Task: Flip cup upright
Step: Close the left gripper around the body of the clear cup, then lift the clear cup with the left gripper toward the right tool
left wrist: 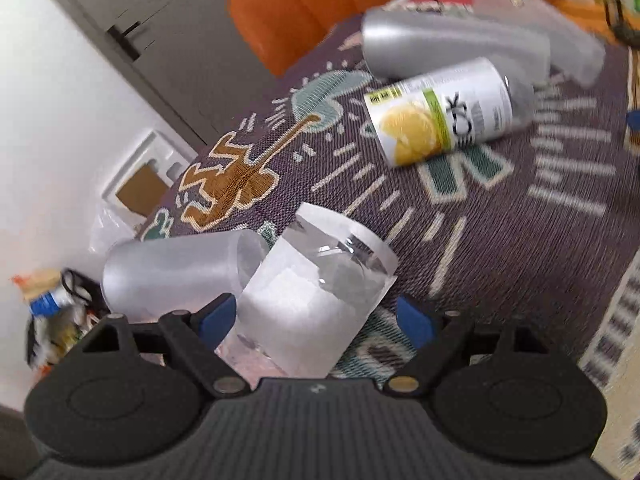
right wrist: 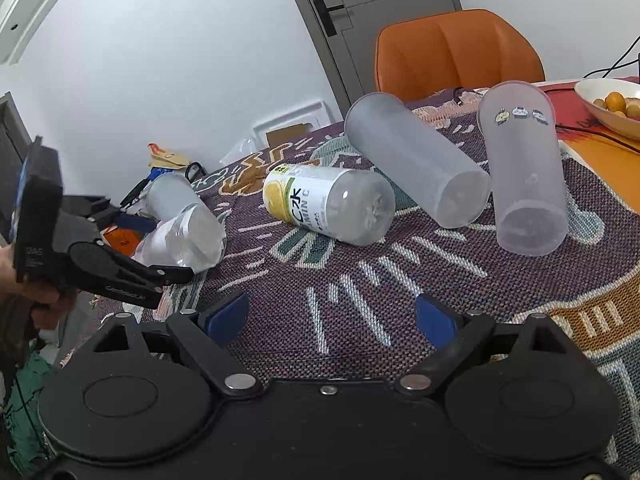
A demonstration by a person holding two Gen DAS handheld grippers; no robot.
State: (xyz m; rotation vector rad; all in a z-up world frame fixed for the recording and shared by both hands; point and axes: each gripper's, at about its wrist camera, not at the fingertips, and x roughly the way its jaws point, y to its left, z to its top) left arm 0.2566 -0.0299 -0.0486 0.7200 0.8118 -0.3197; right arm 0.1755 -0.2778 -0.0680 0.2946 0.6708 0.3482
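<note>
A clear cup with white paper wrap (left wrist: 316, 292) lies on its side at the table's left edge, also in the right wrist view (right wrist: 188, 240). My left gripper (left wrist: 316, 318) is open with its blue pads either side of this cup, not closed on it; it shows in the right wrist view (right wrist: 156, 248). A frosted cup (left wrist: 180, 272) lies beside it. A lemon-labelled cup (right wrist: 328, 204) and two tall frosted cups (right wrist: 416, 160) (right wrist: 524, 168) lie on their sides mid-table. My right gripper (right wrist: 332, 316) is open and empty above the cloth.
A patterned purple tablecloth (right wrist: 360, 280) covers the table. An orange chair (right wrist: 456, 52) stands at the far side. A bowl of fruit (right wrist: 612, 104) sits at the back right with cables. Clutter lies on the floor at left (right wrist: 168, 160).
</note>
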